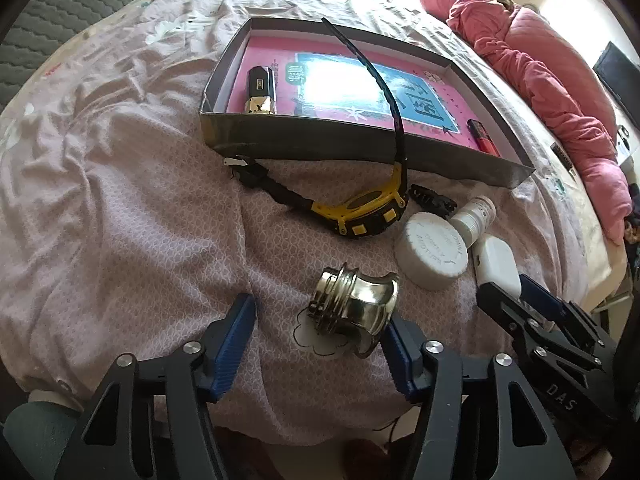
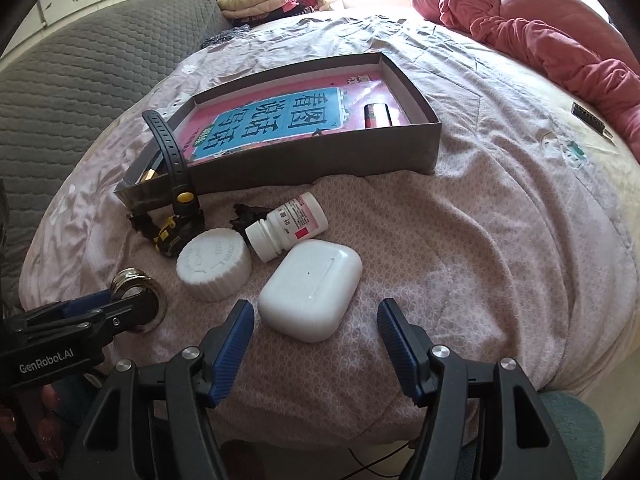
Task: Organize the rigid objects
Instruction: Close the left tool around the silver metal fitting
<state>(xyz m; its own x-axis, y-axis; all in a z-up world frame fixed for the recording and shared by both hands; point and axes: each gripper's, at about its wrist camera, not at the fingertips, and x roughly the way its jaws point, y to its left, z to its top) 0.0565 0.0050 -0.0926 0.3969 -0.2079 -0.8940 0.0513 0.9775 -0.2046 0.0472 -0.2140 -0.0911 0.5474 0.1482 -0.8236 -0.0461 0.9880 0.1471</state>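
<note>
Left wrist view: your left gripper [image 1: 320, 336] has its jaws spread wide with nothing clamped; the brass fitting [image 1: 354, 308] lies on its side on the pink bedsheet [image 1: 120, 200] between the fingertips, its flared end close against the right pad. Contact there is hard to judge in the fisheye. Beyond it lie the yellow-and-black watch [image 1: 364, 212], one strap propped over the near wall of the grey box [image 1: 340, 144], then the white lid [image 1: 432, 252], the pill bottle [image 1: 476, 216] and a small black clip [image 1: 432, 200]. Inside the box, on the pink book [image 1: 344, 84], you already have a black-and-gold lipstick [image 1: 260, 92] at the left and a red tube [image 1: 482, 136] at the right near corner.

Right wrist view: your right gripper [image 2: 316, 332] is likewise wide open and empty, poised just near of the white earbud case [image 2: 310, 296], which sits slightly left of the gap's centre. The lid [image 2: 214, 264] and bottle [image 2: 286, 226] lie just beyond, to the left; the left gripper shows at the left edge beside the fitting [image 2: 138, 292].

Progress, as judged: early. Two items boxed; six remain on the bed: fitting, case, lid, bottle, clip, watch. Both tools look set up for grasps on the fitting and the case.
</note>
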